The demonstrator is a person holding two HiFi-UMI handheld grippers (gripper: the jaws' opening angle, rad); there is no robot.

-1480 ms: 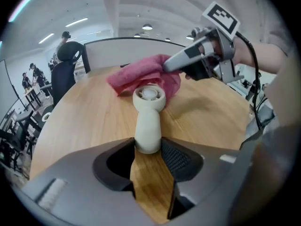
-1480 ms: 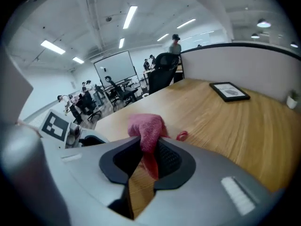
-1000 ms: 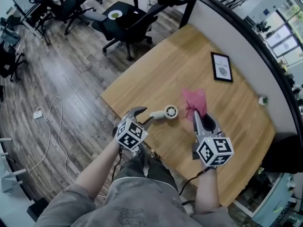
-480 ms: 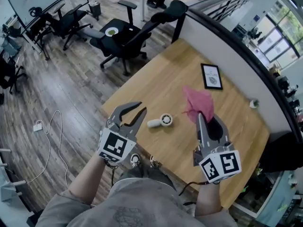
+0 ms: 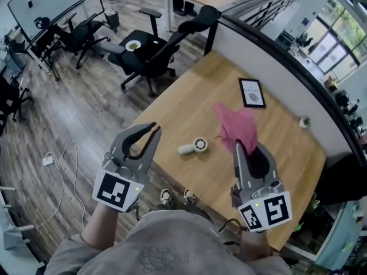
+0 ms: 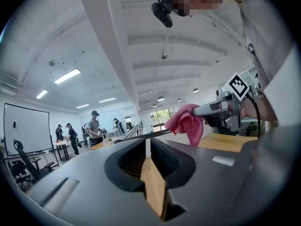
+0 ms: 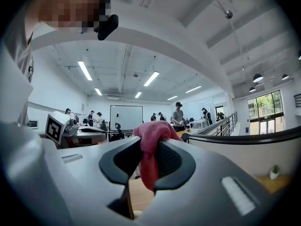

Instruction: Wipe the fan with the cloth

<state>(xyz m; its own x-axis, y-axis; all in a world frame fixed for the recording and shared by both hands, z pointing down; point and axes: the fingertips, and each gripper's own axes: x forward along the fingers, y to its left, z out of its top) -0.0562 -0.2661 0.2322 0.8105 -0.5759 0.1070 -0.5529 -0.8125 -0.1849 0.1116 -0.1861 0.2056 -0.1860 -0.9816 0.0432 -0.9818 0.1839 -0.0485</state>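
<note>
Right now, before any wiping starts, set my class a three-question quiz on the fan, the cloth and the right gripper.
1. True or false: the fan lies on the table, apart from the cloth.
2. The right gripper is shut on: A the fan, B the cloth, C nothing.
3. What colour is the cloth?

Key: 1 true. 2 B. 3 pink.
</note>
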